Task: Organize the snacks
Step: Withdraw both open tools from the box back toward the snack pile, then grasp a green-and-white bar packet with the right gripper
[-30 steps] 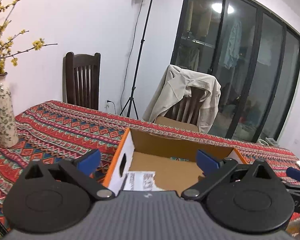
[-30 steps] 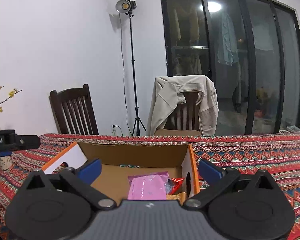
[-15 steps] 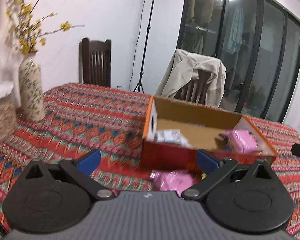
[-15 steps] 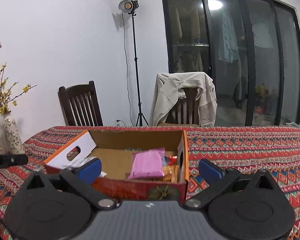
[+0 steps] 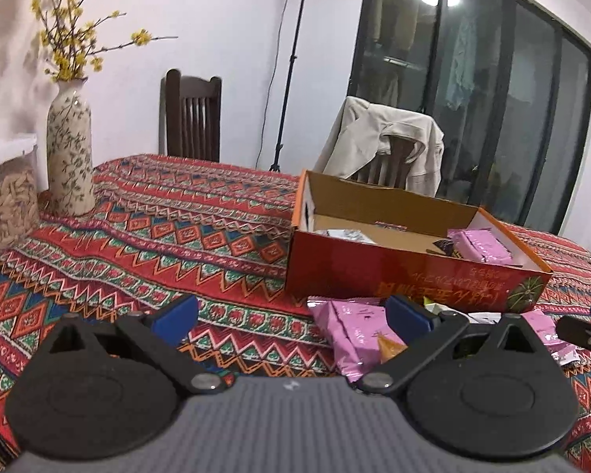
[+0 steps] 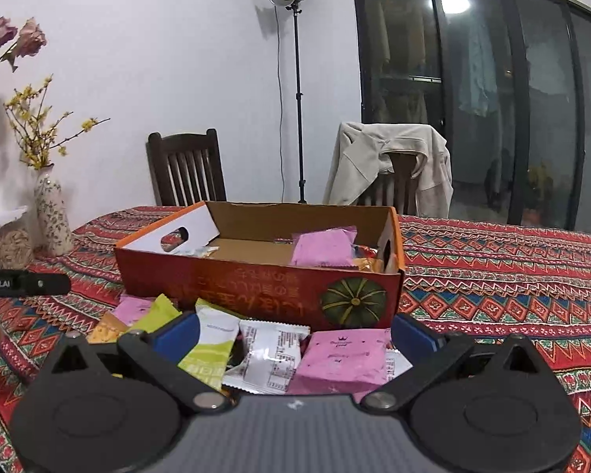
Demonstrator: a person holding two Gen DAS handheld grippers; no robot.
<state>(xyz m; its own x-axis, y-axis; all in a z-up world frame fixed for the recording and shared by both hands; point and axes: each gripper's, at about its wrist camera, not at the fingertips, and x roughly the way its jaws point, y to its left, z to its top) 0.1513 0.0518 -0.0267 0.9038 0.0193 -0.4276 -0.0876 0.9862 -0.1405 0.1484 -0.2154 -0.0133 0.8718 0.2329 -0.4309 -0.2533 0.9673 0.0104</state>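
The left hand-held gripper [image 5: 291, 317] hovers agape near a pink snack packet [image 5: 354, 333], seemingly before the box [image 5: 406, 272].

Left tool [image 5: 291, 317] fingers spread wide, empty; right tool [image 6: 295, 333] likewise, both level

Patterned red tablecloth [image 6: 492, 268] under an orange cardboard box [image 6: 256, 287], loose snack packets [image 6: 272, 358], a floral vase [image 5: 70, 149].

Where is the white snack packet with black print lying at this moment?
In the right wrist view, the white snack packet lies on the tablecloth before the orange box, between a green packet and a pink packet.
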